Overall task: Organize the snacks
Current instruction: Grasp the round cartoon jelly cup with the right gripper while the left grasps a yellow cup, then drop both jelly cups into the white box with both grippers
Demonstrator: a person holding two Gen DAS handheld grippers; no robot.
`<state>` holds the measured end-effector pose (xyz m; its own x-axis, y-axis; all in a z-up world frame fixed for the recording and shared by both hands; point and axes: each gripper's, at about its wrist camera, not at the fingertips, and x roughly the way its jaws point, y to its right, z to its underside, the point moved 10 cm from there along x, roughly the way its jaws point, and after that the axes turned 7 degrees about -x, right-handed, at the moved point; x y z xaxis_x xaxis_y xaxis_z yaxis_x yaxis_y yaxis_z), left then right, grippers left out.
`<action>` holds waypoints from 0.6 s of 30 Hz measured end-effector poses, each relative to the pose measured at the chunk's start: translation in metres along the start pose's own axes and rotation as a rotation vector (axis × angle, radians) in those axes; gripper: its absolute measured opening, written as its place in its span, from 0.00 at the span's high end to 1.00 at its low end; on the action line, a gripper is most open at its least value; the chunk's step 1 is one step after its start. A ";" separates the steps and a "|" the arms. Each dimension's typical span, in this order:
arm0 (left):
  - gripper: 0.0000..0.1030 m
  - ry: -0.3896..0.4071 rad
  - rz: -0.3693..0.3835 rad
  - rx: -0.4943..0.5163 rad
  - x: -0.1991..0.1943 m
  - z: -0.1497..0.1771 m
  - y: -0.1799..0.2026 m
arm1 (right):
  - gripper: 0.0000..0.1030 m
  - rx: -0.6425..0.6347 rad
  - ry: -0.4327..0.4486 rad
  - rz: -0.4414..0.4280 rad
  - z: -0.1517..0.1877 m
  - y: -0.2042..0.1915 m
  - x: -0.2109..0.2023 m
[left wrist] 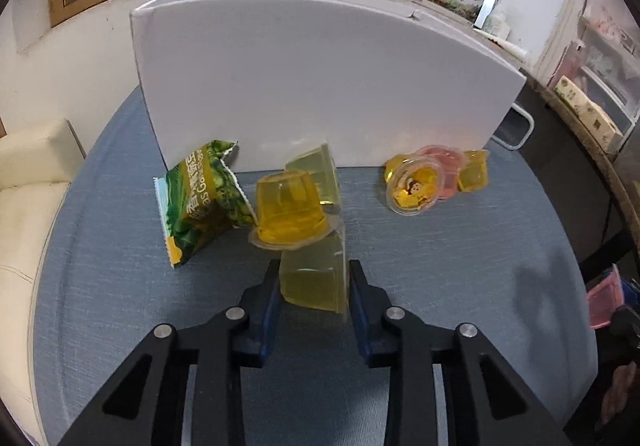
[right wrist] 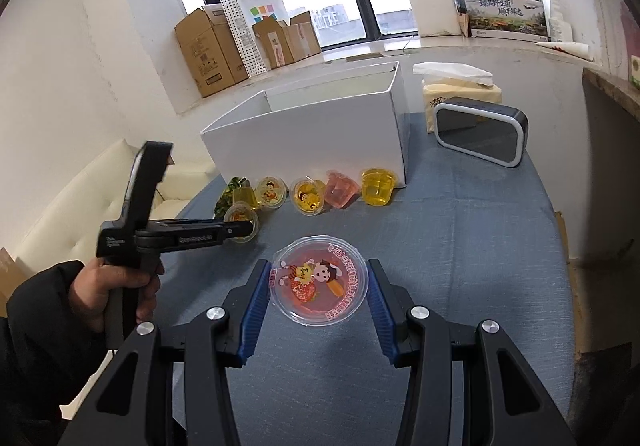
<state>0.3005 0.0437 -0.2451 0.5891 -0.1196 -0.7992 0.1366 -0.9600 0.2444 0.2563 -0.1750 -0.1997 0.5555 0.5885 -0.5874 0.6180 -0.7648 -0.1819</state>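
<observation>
Left wrist view: the left claw [left wrist: 313, 282] is closed on a pale yellow-green jelly cup [left wrist: 314, 278] lying on its side, rim towards the white box [left wrist: 320, 86]. An amber jelly cup [left wrist: 289, 206] stands upside down just beyond it, beside a green snack packet [left wrist: 200, 198] leaning at the box's foot. In the right wrist view, the right claw [right wrist: 319, 286] grips a pink jelly cup [right wrist: 319, 280], its printed lid facing the camera. More jelly cups [right wrist: 340, 190] line the bench [right wrist: 480, 246] along the box's front wall. The open-topped box's inside is hidden.
</observation>
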 end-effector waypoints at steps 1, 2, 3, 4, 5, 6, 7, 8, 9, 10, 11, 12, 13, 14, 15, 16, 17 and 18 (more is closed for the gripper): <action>0.67 0.007 0.008 0.002 -0.004 0.001 0.000 | 0.50 -0.002 -0.001 -0.002 0.000 -0.002 0.000; 0.67 0.023 0.027 0.006 -0.013 0.002 0.002 | 0.50 -0.004 0.001 -0.009 0.000 -0.004 0.000; 0.67 0.040 0.037 0.012 -0.021 0.002 0.004 | 0.50 -0.009 0.002 -0.010 -0.001 -0.006 0.000; 0.67 0.066 0.047 0.021 -0.033 0.000 0.008 | 0.50 -0.015 0.002 -0.012 -0.002 -0.008 0.000; 0.67 0.084 0.060 0.026 -0.044 0.000 0.008 | 0.50 -0.021 0.002 -0.015 -0.003 -0.010 0.001; 0.67 0.105 0.075 0.030 -0.055 -0.001 0.012 | 0.50 -0.022 0.003 -0.017 -0.004 -0.011 0.001; 0.67 0.121 0.081 0.036 -0.064 -0.002 0.014 | 0.50 -0.025 0.006 -0.018 -0.007 -0.013 0.003; 0.67 0.144 0.088 0.045 -0.076 -0.004 0.017 | 0.50 -0.028 0.008 -0.018 -0.009 -0.015 0.003; 0.67 0.165 0.098 0.052 -0.086 -0.005 0.018 | 0.50 -0.030 0.012 -0.018 -0.012 -0.016 0.004; 0.67 0.184 0.108 0.056 -0.096 -0.008 0.021 | 0.50 -0.036 0.016 -0.020 -0.016 -0.018 0.006; 0.67 0.207 0.115 0.057 -0.106 -0.013 0.023 | 0.50 -0.044 0.019 -0.018 -0.020 -0.020 0.007; 0.67 0.226 0.120 0.062 -0.115 -0.017 0.025 | 0.50 -0.051 0.023 -0.015 -0.025 -0.022 0.009; 0.67 0.249 0.126 0.066 -0.124 -0.024 0.026 | 0.50 -0.061 0.029 -0.013 -0.031 -0.023 0.010; 0.67 0.265 0.127 0.066 -0.129 -0.029 0.028 | 0.50 -0.073 0.037 -0.011 -0.041 -0.025 0.013; 0.67 0.279 0.129 0.068 -0.134 -0.036 0.028 | 0.50 -0.080 0.043 -0.011 -0.047 -0.026 0.014; 0.67 0.296 0.127 0.069 -0.139 -0.045 0.027 | 0.50 -0.095 0.056 -0.011 -0.059 -0.028 0.017; 0.67 0.306 0.125 0.069 -0.140 -0.055 0.025 | 0.50 -0.110 0.064 -0.004 -0.068 -0.029 0.020; 0.67 0.313 0.127 0.073 -0.139 -0.065 0.026 | 0.50 -0.119 0.071 0.002 -0.076 -0.029 0.022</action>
<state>0.2735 0.0516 -0.0917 0.8148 -0.1671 -0.5551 -0.0046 -0.9594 0.2821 0.2927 -0.1198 -0.1476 0.5926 0.6071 -0.5294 0.6761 -0.7322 -0.0829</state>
